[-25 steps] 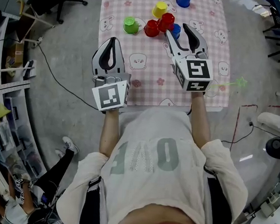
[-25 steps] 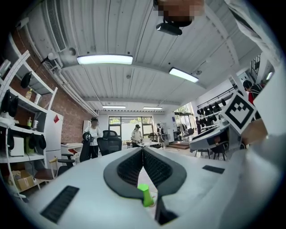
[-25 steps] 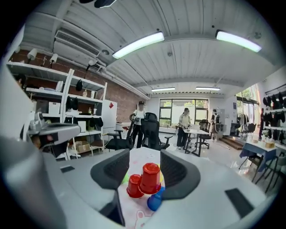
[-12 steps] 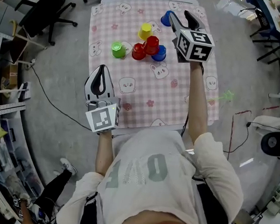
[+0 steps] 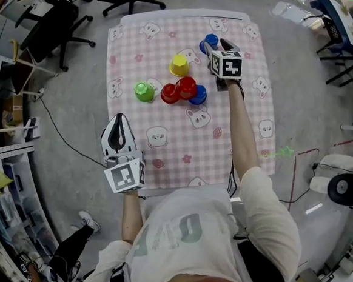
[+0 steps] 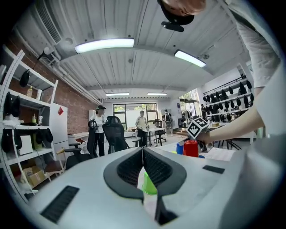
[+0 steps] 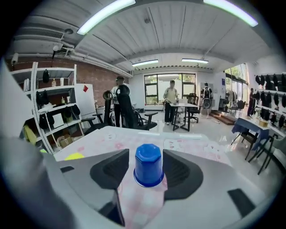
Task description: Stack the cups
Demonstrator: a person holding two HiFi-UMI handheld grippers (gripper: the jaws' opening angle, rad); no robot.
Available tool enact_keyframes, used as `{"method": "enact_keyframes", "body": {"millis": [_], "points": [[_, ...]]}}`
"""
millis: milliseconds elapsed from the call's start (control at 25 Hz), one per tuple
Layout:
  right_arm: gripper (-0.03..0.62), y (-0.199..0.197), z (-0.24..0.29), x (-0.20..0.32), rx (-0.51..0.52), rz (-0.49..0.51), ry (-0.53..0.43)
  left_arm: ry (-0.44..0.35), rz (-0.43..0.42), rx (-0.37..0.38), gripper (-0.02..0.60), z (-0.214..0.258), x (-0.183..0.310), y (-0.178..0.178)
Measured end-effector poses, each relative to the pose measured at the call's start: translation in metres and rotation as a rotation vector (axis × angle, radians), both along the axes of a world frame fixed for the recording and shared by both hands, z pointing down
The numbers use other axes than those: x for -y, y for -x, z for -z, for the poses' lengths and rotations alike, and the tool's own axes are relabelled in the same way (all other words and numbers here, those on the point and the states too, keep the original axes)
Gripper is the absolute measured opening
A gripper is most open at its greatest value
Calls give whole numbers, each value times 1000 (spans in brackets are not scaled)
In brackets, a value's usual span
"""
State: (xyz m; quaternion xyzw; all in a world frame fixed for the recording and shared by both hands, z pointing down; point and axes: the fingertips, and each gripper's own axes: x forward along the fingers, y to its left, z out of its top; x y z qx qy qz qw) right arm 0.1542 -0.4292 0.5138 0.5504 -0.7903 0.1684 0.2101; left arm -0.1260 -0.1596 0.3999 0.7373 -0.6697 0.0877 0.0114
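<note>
— Where is the right gripper?
— At one o'clock from the red cups, straddling the lone blue cup, which sits upside down on the checked cloth. Its jaws are wide and have just opened a touch further; I think the pads are clear of the cup.
— And the left gripper?
— Fingers together, empty, at the table's seven o'clock edge. The green cup stands beyond it at one o'clock.
</note>
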Motion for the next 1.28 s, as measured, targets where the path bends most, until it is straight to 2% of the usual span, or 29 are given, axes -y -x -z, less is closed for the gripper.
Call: {"method": "enact_keyframes", "body": {"millis": [400, 680, 840, 1080, 1280], "points": [[215, -3, -17, 10, -36, 29, -3, 34, 22, 15, 26, -17, 7, -2], [213, 3, 54, -8, -16, 24, -128, -10, 11, 1, 25, 3, 1, -6], [213, 21, 121, -42, 11, 57, -249, -60, 1, -16, 25, 18, -8, -8], [213, 52, 220, -132, 64, 84, -446, -118, -4, -27, 26, 40, -35, -3], [213, 77, 252, -201, 44, 101, -530, -155, 7, -36, 25, 62, -54, 6]]}}
